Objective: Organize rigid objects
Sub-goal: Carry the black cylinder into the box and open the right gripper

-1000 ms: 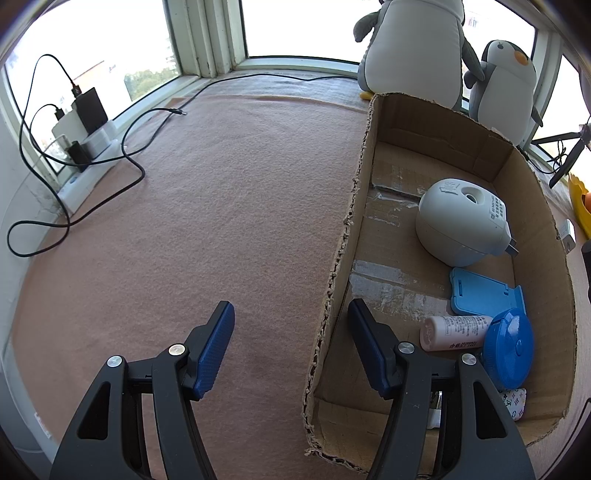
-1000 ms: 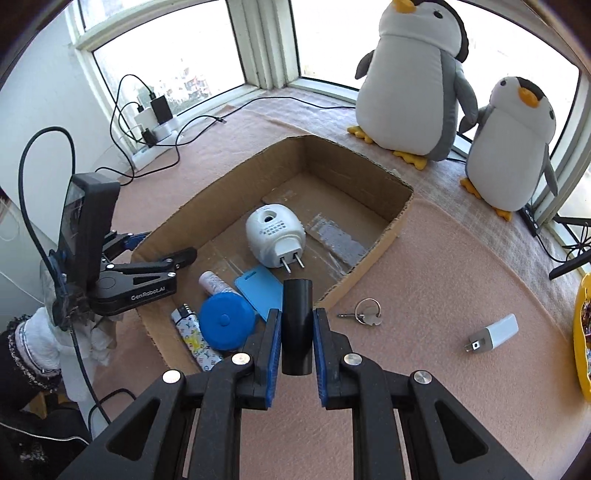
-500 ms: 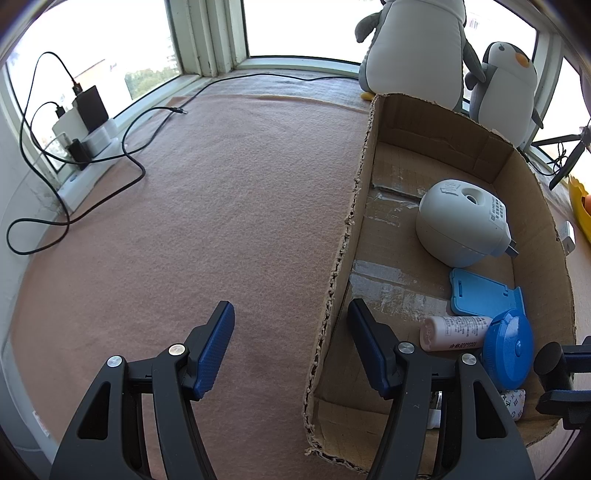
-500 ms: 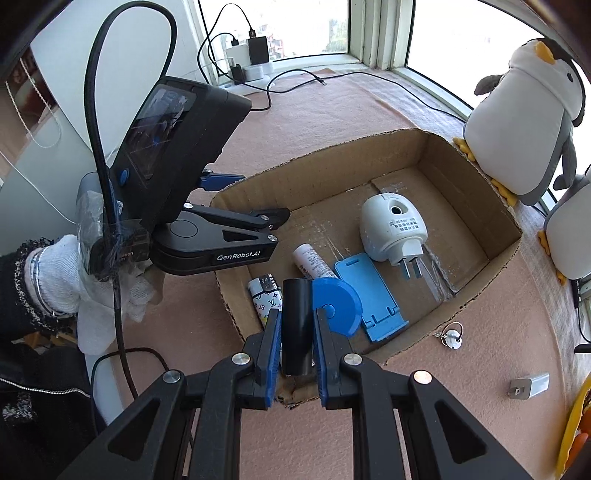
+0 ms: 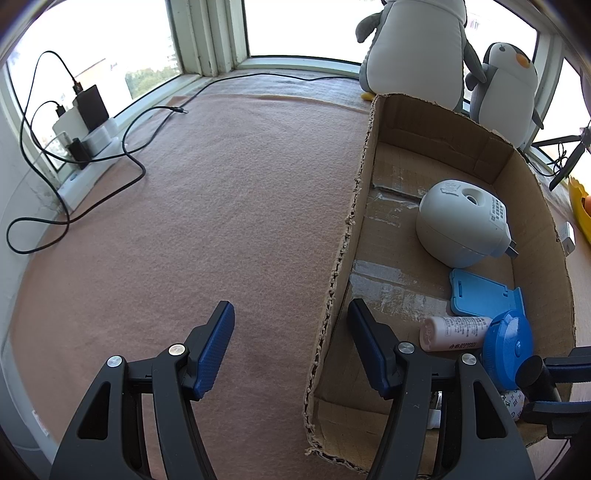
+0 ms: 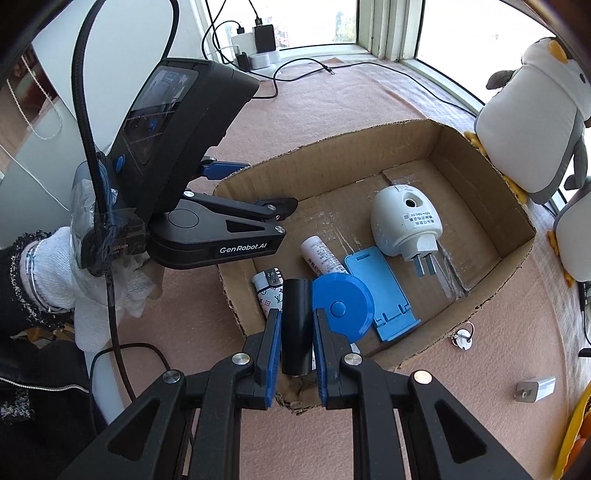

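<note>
Two tilted grippers, box-side.

We take this for a room in a home, at a bay window: we see daylit panes [image 5: 303,26] wrapping round a wide ledge covered in a pinkish felt cloth [image 5: 229,206], with two plush penguins [image 5: 417,48] propped against the glass. A power strip [image 5: 85,136] with chargers and trailing black cables [image 5: 140,162] sits on the sill, and a torn cardboard box [image 6: 491,184] holds small household odds and ends.
</note>
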`<state>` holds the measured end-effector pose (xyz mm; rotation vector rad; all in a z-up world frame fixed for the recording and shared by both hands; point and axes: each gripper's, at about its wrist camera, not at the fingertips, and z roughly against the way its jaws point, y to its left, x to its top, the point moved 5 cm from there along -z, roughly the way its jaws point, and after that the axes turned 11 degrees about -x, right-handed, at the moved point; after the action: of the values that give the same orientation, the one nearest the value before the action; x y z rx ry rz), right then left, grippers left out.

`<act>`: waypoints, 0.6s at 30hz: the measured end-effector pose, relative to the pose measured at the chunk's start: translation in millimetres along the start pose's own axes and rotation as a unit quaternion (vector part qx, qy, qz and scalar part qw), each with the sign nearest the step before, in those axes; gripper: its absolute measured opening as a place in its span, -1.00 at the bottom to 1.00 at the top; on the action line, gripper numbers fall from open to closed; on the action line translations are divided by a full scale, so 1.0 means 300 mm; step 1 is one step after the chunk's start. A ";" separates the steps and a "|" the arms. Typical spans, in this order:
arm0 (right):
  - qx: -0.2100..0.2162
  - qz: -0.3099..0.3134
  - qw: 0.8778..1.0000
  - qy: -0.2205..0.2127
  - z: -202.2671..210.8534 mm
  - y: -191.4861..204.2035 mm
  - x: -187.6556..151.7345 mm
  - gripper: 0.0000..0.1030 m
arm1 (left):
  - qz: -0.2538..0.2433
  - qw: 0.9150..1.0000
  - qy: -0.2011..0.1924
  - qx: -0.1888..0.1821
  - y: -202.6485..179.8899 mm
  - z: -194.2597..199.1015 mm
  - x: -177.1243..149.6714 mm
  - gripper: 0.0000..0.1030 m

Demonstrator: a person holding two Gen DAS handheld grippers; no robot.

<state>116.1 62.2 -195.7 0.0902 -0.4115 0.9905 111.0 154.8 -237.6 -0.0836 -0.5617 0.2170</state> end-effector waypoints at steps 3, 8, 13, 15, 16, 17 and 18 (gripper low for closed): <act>-0.001 0.001 1.000 0.000 -0.001 0.003 -0.001 -0.71 | 0.000 1.000 0.000 0.000 0.000 0.000 0.000 0.24; -0.002 -0.005 1.000 0.002 0.001 -0.001 -0.002 -0.71 | 0.000 1.000 0.000 0.000 0.000 0.000 0.000 0.24; -0.002 -0.007 1.000 0.003 0.000 -0.004 0.000 -0.70 | 0.000 1.000 0.000 0.000 0.001 0.000 0.000 0.24; -0.001 -0.009 1.000 0.004 -0.002 -0.006 -0.001 -0.68 | 0.000 1.000 0.000 0.000 0.001 -0.001 0.000 0.24; 0.000 -0.009 1.000 0.005 -0.002 -0.007 -0.001 -0.67 | 0.000 1.000 0.000 0.000 0.001 0.000 0.000 0.24; -0.001 -0.010 1.000 0.005 -0.002 -0.007 -0.002 -0.67 | -0.001 1.000 0.000 0.000 0.001 0.000 0.000 0.24; -0.001 -0.011 1.000 0.005 -0.002 -0.007 -0.004 -0.67 | -0.001 1.000 0.000 0.000 0.001 0.000 0.000 0.24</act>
<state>117.6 60.2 -196.6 0.0878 -0.4017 0.9685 111.1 155.2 -237.7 -0.0830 -0.5618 0.2159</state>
